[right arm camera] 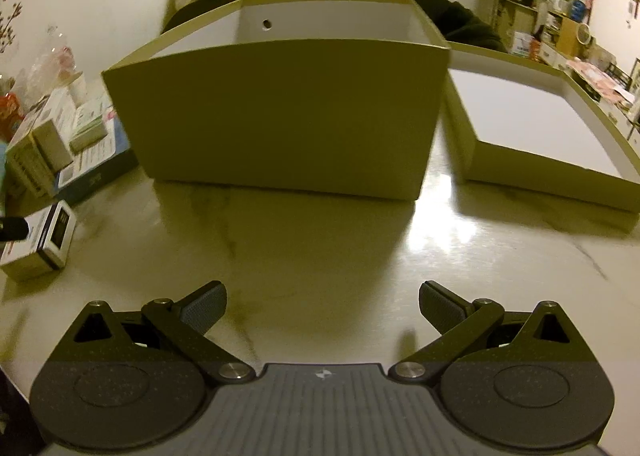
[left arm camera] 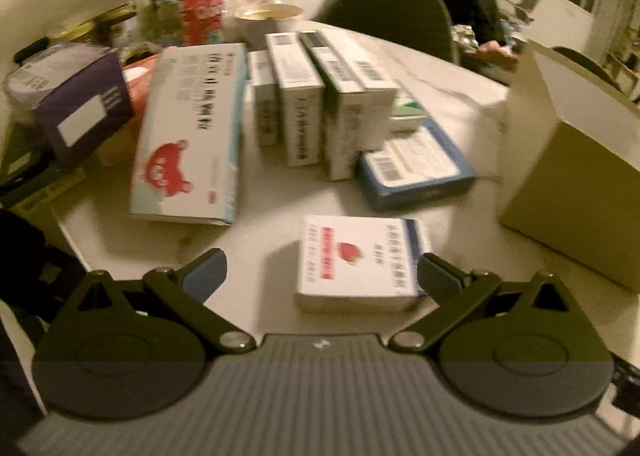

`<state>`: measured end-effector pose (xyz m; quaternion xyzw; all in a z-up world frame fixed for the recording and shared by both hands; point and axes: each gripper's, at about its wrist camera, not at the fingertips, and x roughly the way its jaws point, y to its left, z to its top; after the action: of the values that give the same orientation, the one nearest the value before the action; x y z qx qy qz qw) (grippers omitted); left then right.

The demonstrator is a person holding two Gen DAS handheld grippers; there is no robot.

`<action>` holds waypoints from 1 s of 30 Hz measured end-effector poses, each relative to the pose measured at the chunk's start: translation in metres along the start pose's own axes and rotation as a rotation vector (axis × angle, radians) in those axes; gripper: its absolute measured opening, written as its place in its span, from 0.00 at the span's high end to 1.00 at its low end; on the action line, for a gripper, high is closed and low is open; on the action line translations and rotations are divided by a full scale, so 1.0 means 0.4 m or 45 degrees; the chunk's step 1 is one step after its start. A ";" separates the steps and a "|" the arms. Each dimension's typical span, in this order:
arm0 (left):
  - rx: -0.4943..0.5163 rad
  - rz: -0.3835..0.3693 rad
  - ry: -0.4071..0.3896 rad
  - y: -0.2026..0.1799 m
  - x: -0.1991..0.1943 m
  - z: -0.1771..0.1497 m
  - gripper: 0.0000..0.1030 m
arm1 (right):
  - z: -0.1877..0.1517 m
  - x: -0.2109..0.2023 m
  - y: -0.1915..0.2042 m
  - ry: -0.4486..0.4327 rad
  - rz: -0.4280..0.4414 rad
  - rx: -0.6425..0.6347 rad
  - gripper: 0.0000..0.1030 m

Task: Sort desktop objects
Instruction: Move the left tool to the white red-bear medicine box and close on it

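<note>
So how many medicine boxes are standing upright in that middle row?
4: left narrow box, white box, green-edged box, barcode box. More may hide behind.

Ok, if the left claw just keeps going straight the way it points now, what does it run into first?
The left claw, wide open, would first meet the small white box with the strawberry picture, lying flat on the table and already partly between the fingers. Its right finger looks nearly against the box's edge; blur hides actual contact.

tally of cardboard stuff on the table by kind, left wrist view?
Flat boxes: 3 (strawberry box, red-cartoon box, blue box)
Upright cartons: 4
Purple box: 1
Big open box: 1
Total: 9
</note>
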<state>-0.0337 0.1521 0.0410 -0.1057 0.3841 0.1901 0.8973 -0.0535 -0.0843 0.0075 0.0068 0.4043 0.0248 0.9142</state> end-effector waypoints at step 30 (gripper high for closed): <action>-0.101 0.097 -0.048 0.201 0.119 0.037 0.00 | -0.001 0.040 0.064 0.049 0.018 -0.076 0.00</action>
<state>-0.0278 0.2423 0.0129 -0.1227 0.3629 0.2413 0.8916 -0.0441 -0.0580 -0.0037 -0.0180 0.4208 0.0435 0.9059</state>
